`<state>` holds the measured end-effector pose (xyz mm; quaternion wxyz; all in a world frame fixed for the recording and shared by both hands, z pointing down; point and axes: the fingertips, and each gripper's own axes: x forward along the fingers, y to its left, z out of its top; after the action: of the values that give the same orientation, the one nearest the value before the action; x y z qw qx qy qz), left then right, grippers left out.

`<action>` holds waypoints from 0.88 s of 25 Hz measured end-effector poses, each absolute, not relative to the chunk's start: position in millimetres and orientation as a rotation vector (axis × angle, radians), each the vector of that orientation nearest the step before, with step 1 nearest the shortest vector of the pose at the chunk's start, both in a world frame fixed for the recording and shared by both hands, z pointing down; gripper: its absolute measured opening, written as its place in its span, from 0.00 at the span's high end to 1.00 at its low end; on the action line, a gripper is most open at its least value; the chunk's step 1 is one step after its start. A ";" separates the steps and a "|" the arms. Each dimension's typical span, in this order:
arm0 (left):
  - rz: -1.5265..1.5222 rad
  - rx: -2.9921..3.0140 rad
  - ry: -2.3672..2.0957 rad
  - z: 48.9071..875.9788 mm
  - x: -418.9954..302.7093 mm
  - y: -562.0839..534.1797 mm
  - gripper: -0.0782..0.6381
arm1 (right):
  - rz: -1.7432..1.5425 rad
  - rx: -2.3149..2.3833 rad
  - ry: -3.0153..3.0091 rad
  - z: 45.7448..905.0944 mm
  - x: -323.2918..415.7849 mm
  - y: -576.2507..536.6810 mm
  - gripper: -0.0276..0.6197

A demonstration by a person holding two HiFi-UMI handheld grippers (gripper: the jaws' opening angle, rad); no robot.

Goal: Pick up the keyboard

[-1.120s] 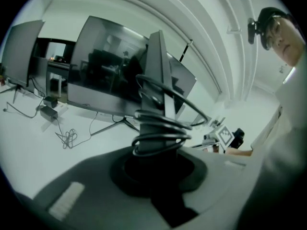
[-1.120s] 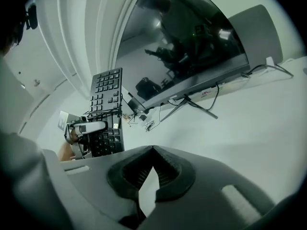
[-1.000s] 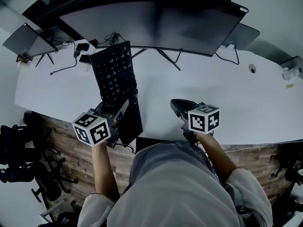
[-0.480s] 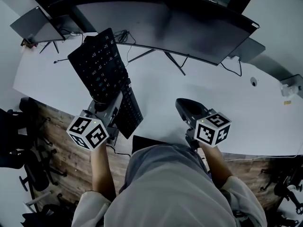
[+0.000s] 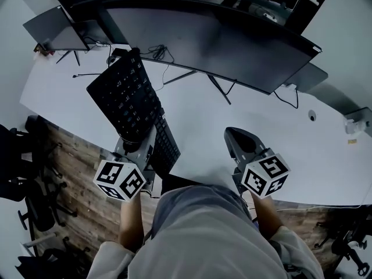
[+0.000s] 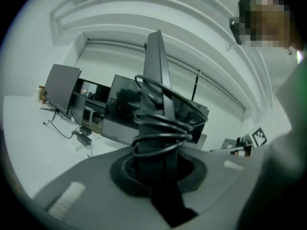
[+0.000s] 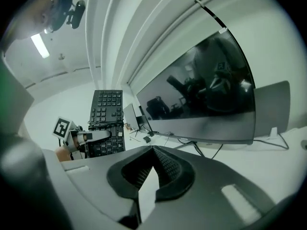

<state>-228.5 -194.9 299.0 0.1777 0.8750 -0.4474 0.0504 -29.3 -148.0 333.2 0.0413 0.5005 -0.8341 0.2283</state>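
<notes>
The black keyboard point(image 5: 125, 100) is off the white desk point(image 5: 279, 132), far end tilted up and to the left over the desk's left part. My left gripper point(image 5: 142, 141) is shut on its near end. The left gripper view shows the keyboard point(image 6: 156, 80) edge-on between the jaws point(image 6: 156, 171), with its cable point(image 6: 160, 128) wound around it in several loops. My right gripper point(image 5: 235, 141) hovers over the desk's front edge, to the keyboard's right, shut and empty. In the right gripper view point(image 7: 152, 169) the keyboard point(image 7: 105, 109) and my left gripper point(image 7: 88, 136) appear at left.
A wide dark monitor point(image 5: 215, 39) on a thin-legged stand spans the back of the desk. A smaller screen point(image 5: 52, 28) and loose cables point(image 5: 157, 54) sit at back left, another screen point(image 5: 308, 74) at right. Office chairs point(image 5: 23, 173) stand on the wooden floor at left.
The keyboard's far end has risen and swung left, held in my left gripper. The right gripper has stayed shut and drifted slightly right and nearer.
</notes>
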 end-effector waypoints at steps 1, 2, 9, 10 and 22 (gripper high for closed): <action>0.145 2.475 -1.299 299.0 -228.2 -194.4 0.89 | 0.678 1.540 -2.551 330.4 -27.8 -147.7 0.96; 0.148 2.475 -1.325 298.5 -228.1 -194.3 0.89 | 0.665 1.545 -2.551 327.0 -27.4 -148.0 0.96; 0.122 2.454 -1.420 297.6 -229.9 -191.6 0.89 | 0.617 1.556 -2.553 312.8 -25.3 -148.6 0.96; 0.116 2.451 -1.439 298.0 -231.1 -189.2 0.89 | 0.604 1.562 -2.549 312.8 -24.2 -146.7 0.96; 0.118 2.449 -1.531 304.9 -242.1 -176.7 0.89 | 0.504 1.642 -2.465 316.5 -15.3 -143.6 0.96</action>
<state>-242.1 -176.7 304.9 0.1253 0.8405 -0.5255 0.0405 -15.3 -143.6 316.5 0.0684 0.5451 -0.8186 0.1673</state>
